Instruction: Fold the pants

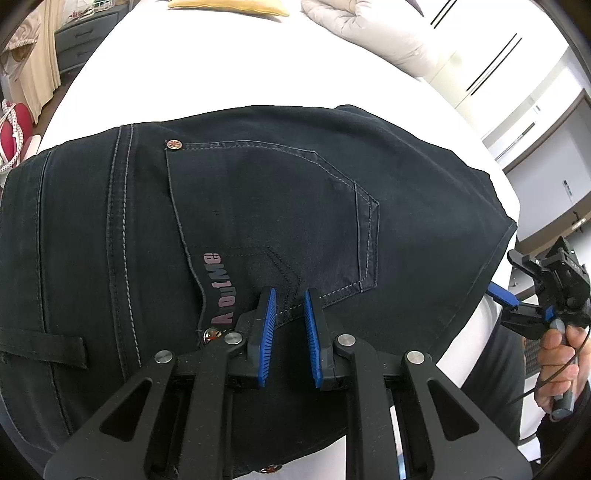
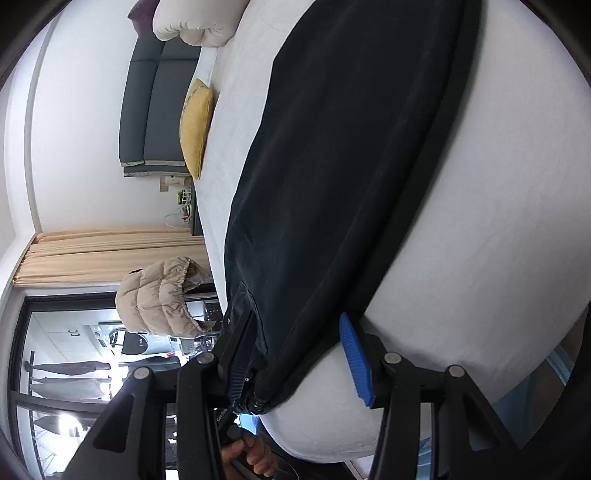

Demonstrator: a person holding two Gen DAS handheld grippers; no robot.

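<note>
Dark navy jeans (image 1: 258,206) lie flat on a white bed (image 1: 207,74), back pocket up, with a pink logo on the pocket. My left gripper (image 1: 289,299) hovers just over the pocket's near corner, jaws open, nothing between them. My right gripper (image 1: 517,310) shows in the left wrist view at the right, off the bed edge, jaws open. In the right wrist view the jeans (image 2: 343,166) stretch away along the bed (image 2: 480,240); the right gripper (image 2: 299,328) is open, its blue pads (image 2: 352,350) on either side of the near edge of the jeans.
A yellow cushion (image 1: 229,8) and a beige duvet (image 1: 369,33) lie at the far end of the bed. A grey headboard (image 2: 155,99), curtains (image 2: 110,254) and a beige puffer jacket (image 2: 159,299) are beyond the bed. White wardrobes (image 1: 517,96) stand at the right.
</note>
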